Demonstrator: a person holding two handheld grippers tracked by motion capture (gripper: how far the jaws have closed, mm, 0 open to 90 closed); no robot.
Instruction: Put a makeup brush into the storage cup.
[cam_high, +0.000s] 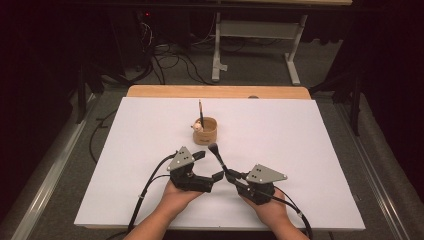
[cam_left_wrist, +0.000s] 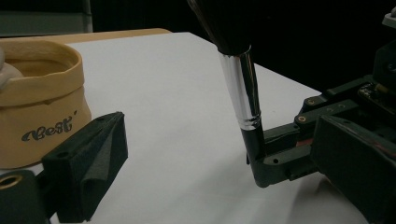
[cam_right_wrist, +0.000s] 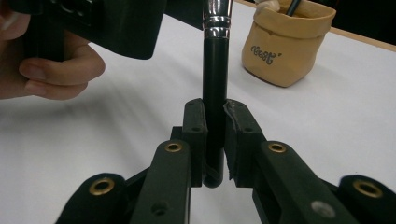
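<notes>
Right hand-held gripper (cam_right_wrist: 215, 140) is clamped on the black handle of a makeup brush (cam_high: 218, 156), bristles pointing up toward frame center. Left hand-held gripper (cam_high: 209, 165) sits with jaws apart, just left of the brush. Tan pouch (cam_high: 205, 131) sits mid-frame on the white surface (cam_high: 300, 150).

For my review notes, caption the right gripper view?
Right gripper clamps a black-handled makeup brush upright, tan pouch behind.

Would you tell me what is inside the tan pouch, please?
Inside the tan pouch stand a dark brush handle and a pale rounded item; their lower ends are hidden by its wall.
</notes>
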